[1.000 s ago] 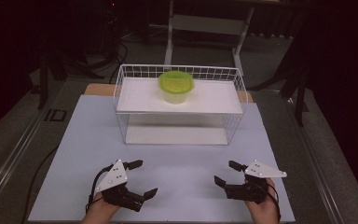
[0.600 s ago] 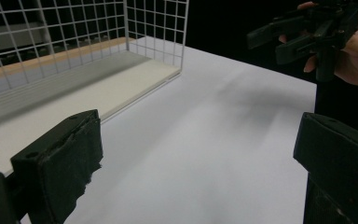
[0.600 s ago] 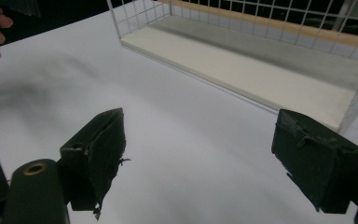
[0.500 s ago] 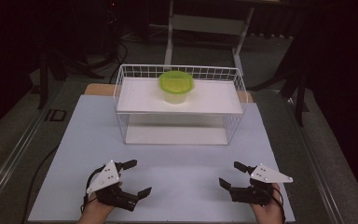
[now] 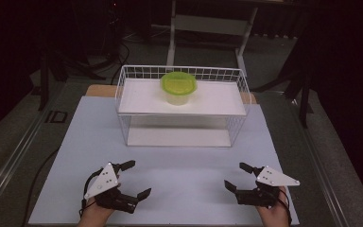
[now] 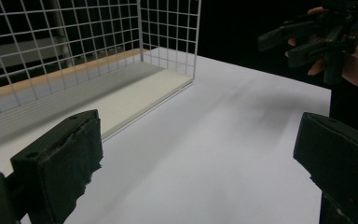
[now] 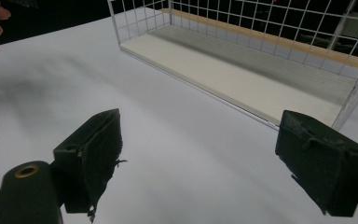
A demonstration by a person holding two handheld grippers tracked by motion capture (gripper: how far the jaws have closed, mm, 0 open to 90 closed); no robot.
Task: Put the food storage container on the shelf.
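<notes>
A green-lidded tub stands on the top shelf of a white wire rack at the back middle of the white table. My left gripper is held low near the front left edge, jaws wide open with nothing between them. At the front right, my right gripper is also open and empty. In the left gripper view the rack's lower shelf lies ahead left and the right gripper hangs at the upper right. The right gripper view shows the rack's lower shelf ahead.
A wooden board edge shows behind the rack. The table's front edge lies just below both hands. Dark floor, cables and a stand surround the table.
Both grippers have drawn back slightly toward the front edge of the table, the left one drifting a little left. Their jaws stay open.
</notes>
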